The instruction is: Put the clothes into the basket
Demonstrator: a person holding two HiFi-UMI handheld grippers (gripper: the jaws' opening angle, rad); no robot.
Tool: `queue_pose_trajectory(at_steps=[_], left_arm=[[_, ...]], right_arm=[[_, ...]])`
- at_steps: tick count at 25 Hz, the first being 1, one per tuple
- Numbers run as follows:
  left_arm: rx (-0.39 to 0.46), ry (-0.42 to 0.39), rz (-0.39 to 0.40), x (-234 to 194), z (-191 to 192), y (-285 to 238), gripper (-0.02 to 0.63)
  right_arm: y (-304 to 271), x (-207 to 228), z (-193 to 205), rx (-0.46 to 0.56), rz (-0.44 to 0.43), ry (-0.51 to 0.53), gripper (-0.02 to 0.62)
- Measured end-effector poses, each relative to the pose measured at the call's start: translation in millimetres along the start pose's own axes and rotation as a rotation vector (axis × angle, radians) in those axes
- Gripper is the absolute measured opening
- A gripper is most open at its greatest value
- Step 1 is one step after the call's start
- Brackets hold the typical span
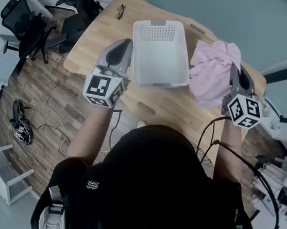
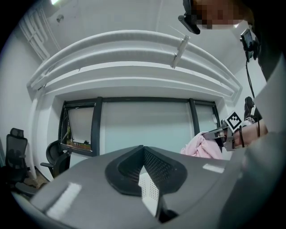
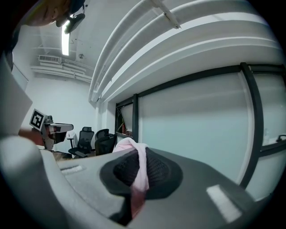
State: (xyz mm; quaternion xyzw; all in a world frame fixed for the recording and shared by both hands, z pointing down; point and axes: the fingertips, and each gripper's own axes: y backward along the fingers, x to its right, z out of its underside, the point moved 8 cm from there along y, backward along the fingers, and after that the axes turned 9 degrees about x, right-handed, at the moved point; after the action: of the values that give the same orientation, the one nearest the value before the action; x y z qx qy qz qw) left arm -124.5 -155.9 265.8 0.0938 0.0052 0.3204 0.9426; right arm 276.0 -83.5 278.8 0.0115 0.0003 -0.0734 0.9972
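Observation:
A white perforated basket (image 1: 159, 51) stands in the middle of the wooden table (image 1: 99, 33). My left gripper (image 1: 126, 46) is at the basket's left rim, shut on a strip of the white basket wall (image 2: 147, 190) that shows between its pads. To the right of the basket, my right gripper (image 1: 235, 72) is shut on a bunched pink garment (image 1: 211, 73) and holds it up beside the basket's right rim. Pink cloth (image 3: 139, 172) runs between the right pads. From the left gripper view the pink garment (image 2: 202, 146) hangs at the right gripper.
A pair of glasses (image 1: 120, 11) lies on the table's far left corner. Black office chairs (image 1: 33, 20) stand left of the table. Cables (image 1: 21, 125) lie on the wood floor, and a small white stool (image 1: 1, 172) stands at the lower left. Glass walls are behind the table.

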Motion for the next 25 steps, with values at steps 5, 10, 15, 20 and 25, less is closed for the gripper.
queue_pose_trajectory(at_steps=[5,10,15,20,25], left_arm=[[-0.006,-0.008,-0.031,-11,-4,7,0.006],[0.0,-0.01,-0.058,-26,-4,13,0.006],[0.008,-0.009,-0.095,-46,-6,14,0.006],[0.023,-0.011,-0.136,-63,-11,20,0.006],[0.015,-0.023,-0.173,-67,-18,36,0.006]], right_arm=[[-16,-12,-16,0.041,-0.033,0.0,0.009],[-37,-23,-28,0.062,-0.072,0.001,0.011],[-67,-41,-36,0.068,-0.116,0.004,0.011],[-93,-60,-44,0.074,-0.17,0.007,0.011],[-102,-73,-51,0.074,-0.211,0.003,0.009]])
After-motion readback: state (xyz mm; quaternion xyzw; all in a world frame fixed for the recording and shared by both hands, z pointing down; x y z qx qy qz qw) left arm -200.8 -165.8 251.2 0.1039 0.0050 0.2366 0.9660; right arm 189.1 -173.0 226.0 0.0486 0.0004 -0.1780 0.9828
